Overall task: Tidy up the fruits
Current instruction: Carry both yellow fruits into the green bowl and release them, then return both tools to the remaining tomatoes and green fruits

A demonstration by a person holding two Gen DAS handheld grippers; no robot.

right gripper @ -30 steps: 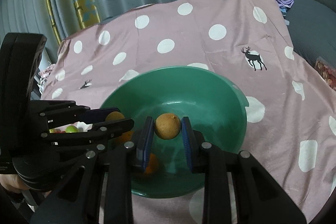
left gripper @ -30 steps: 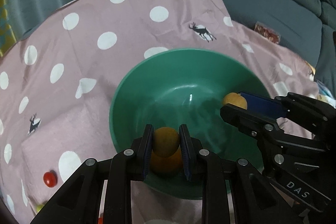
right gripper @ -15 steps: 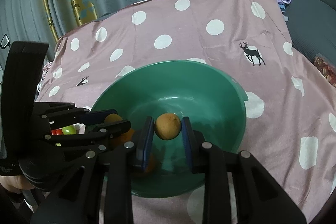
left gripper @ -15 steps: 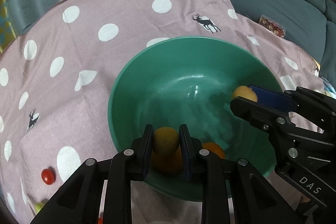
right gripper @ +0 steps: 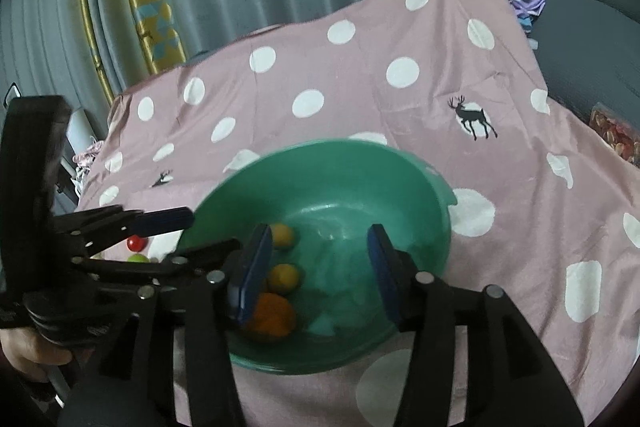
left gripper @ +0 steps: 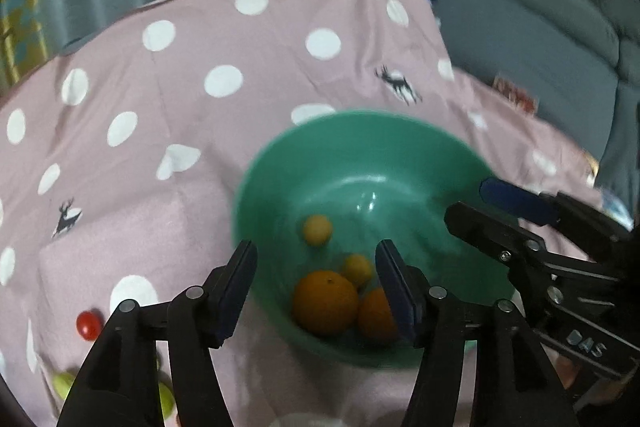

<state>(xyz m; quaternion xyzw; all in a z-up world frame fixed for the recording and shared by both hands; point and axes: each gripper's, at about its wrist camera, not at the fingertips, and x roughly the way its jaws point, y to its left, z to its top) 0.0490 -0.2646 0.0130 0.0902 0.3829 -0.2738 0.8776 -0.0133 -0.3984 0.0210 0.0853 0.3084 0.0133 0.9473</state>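
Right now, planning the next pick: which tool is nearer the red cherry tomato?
Left. The left tool hangs at the bowl's near-left rim, beside the red cherry tomato; the right tool is over the green bowl, farther off.

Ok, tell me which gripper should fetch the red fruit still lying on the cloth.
Left. Both grippers are open and empty, their jaws just opened. The left gripper has the red fruit close beside its fingers, outside the green bowl. The right gripper sits over the bowl, farther off.
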